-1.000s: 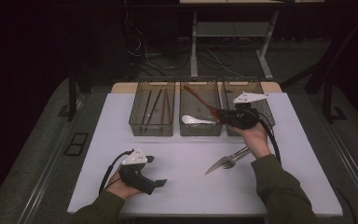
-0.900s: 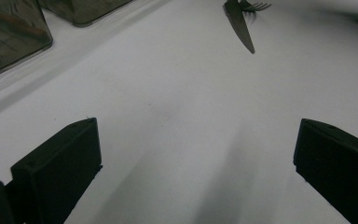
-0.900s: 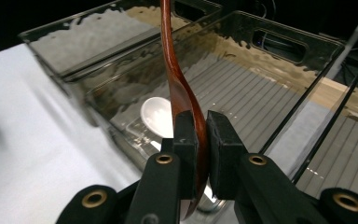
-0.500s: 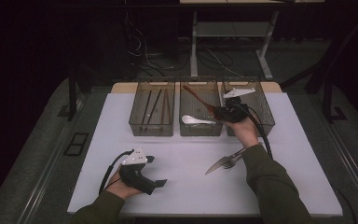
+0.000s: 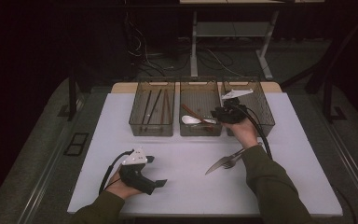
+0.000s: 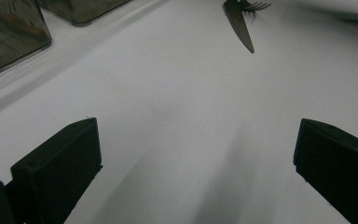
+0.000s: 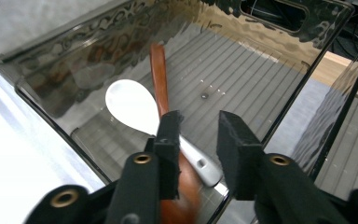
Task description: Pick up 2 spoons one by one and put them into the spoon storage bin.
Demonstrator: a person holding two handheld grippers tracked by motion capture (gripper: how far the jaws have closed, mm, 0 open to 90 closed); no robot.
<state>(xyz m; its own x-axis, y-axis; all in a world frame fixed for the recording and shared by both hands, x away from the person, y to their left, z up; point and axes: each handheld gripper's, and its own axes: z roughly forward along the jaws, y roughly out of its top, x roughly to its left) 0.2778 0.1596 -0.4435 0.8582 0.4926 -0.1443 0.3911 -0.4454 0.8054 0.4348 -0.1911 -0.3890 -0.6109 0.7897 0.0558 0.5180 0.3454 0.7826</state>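
Hand-held gripper (image 7: 196, 135) part-open over white spoon (image 7: 135, 108)

Lab setup – dark room, white table (image 5: 279, 186), floor cables (image 5: 144, 51), sorting bins (image 5: 200, 128).

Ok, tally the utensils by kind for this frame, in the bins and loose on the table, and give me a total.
White spoon: 1, middle bin
Wooden spoon: 1, same bin
Knife: 1, loose on the table
Fork: 1, beside the knife
Dark sticks in the left bin: several, exact count unclear
Total: 4 countable utensils, plus the sticks
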